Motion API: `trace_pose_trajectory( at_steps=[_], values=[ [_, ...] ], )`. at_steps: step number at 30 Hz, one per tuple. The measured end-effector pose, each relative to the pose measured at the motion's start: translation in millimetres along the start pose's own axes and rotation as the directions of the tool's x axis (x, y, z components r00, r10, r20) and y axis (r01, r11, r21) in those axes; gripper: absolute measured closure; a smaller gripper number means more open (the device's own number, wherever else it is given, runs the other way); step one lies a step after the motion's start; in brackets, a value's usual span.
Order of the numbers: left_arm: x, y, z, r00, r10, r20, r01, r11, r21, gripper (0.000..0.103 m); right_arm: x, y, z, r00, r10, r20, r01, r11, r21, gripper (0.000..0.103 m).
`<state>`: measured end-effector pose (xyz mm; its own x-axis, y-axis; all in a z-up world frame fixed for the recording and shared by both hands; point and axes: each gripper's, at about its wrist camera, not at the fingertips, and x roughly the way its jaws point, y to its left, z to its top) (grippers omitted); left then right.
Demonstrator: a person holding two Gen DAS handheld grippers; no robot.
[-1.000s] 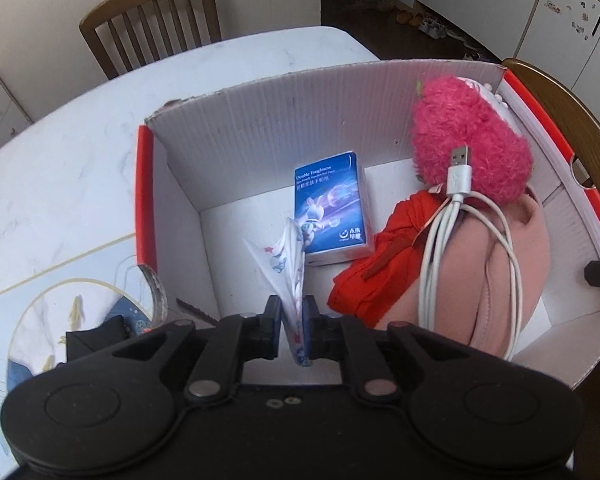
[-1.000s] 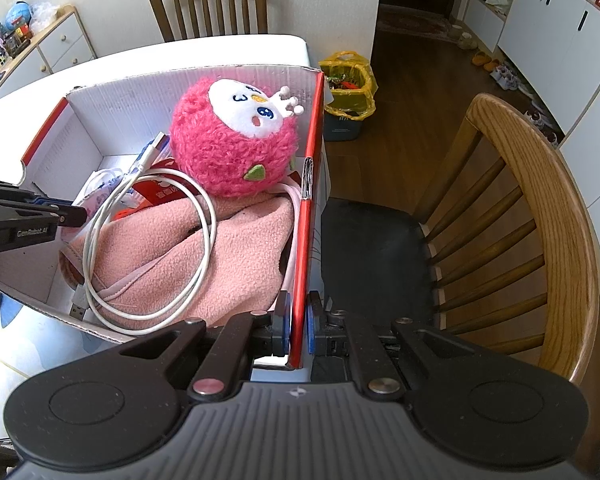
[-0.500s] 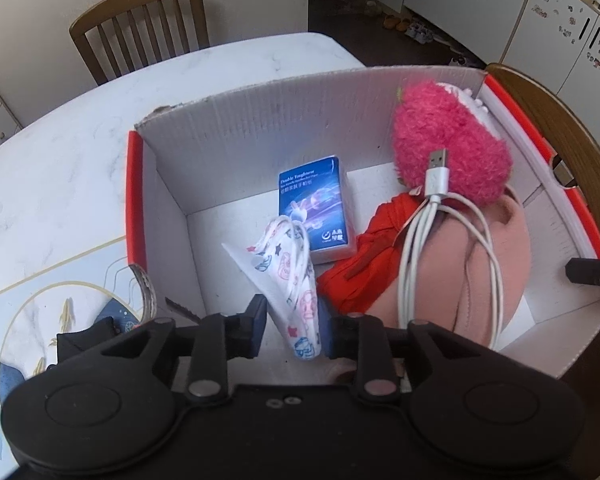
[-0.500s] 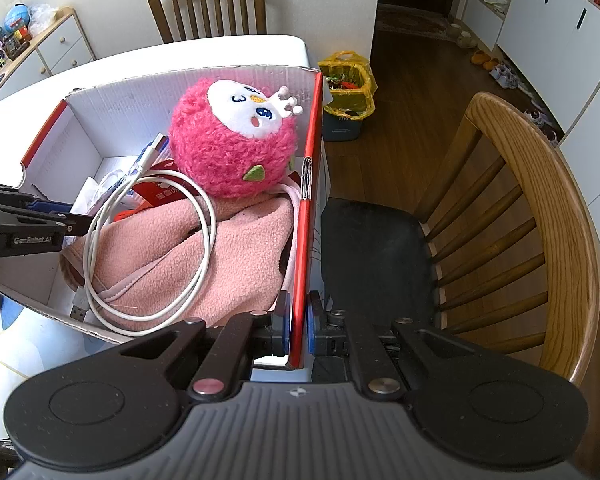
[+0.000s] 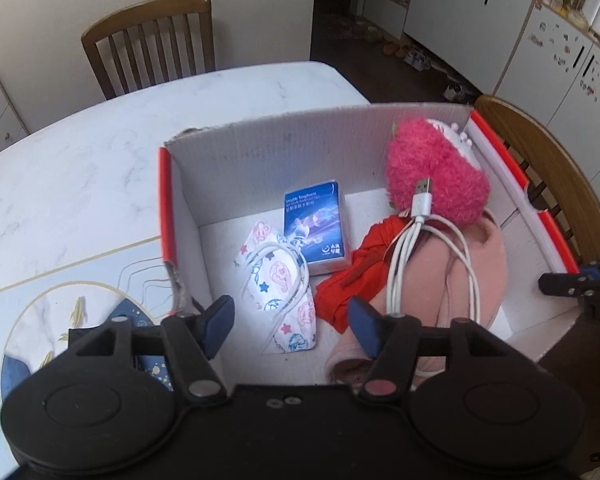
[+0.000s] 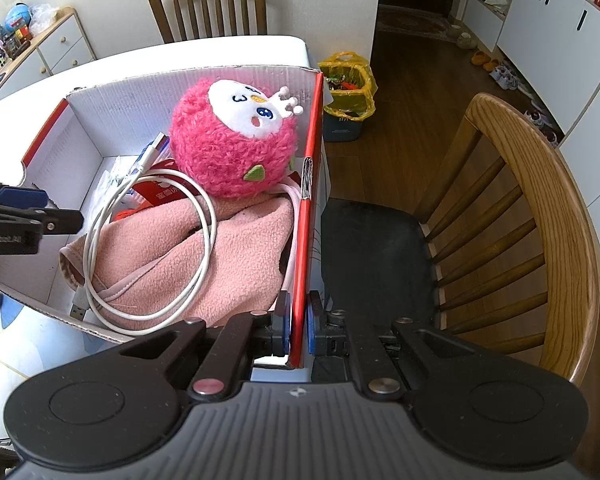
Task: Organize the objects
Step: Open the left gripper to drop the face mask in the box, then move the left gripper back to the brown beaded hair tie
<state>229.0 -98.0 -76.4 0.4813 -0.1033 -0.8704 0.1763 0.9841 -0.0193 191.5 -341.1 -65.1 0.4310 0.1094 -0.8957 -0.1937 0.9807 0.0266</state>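
Observation:
A white cardboard box with red rims (image 5: 166,208) stands on the table. A patterned face mask (image 5: 278,284) lies on its floor beside a blue packet (image 5: 316,226). A red cloth (image 5: 354,280), a pink fleece (image 5: 428,276), a white USB cable (image 5: 416,240) and a pink plush toy (image 5: 436,172) fill the right side. My left gripper (image 5: 292,328) is open and empty above the mask. My right gripper (image 6: 298,330) is shut on the box's red right wall (image 6: 310,184). The plush (image 6: 236,140), cable (image 6: 148,240) and fleece (image 6: 204,256) also show there.
The white marble table (image 5: 100,168) has a printed mat (image 5: 60,304) at the front left. A wooden chair (image 6: 532,216) with a dark seat stands right of the box. Another chair (image 5: 152,44) stands at the table's far side. A bin with a yellow bag (image 6: 346,96) stands on the floor.
My left gripper opened and let go of the face mask, which now lies on the box floor. The left gripper pulled back and up. The right gripper kept its hold on the box wall.

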Motion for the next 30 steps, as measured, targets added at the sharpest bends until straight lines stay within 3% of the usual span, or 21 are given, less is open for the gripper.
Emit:
trace_pose_trajectory(
  at_steps=[9,13,16,23,30],
  values=[
    [-30,20,-8,0.998,-0.034,0.059,0.037,0.997,-0.061,0.040,0,1,0,1.000,-0.001,-0.002,0.001,1.000,-0.005,0.095],
    [-49,24,-10,0.994,-0.018,0.104,0.025,0.997,-0.070,0.026,0,1,0,1.000,-0.001,-0.002,0.001,1.000,-0.007,0.095],
    [-61,32,-11,0.991,-0.026,0.128,0.037,0.995,-0.090,0.024,0,1,0,1.000,-0.002,-0.002,0.002,1.000,-0.008,0.095],
    [-75,57,-21,0.986,0.029,0.165,-0.009,0.993,-0.121,0.005,1,2,0,1.000,-0.004,-0.004,0.003,1.000,-0.010,0.095],
    [-80,100,-36,0.977,0.123,0.174,-0.088,0.976,-0.198,0.001,0,2,0,1.000,-0.009,-0.008,0.008,1.000,-0.012,0.095]
  ],
)
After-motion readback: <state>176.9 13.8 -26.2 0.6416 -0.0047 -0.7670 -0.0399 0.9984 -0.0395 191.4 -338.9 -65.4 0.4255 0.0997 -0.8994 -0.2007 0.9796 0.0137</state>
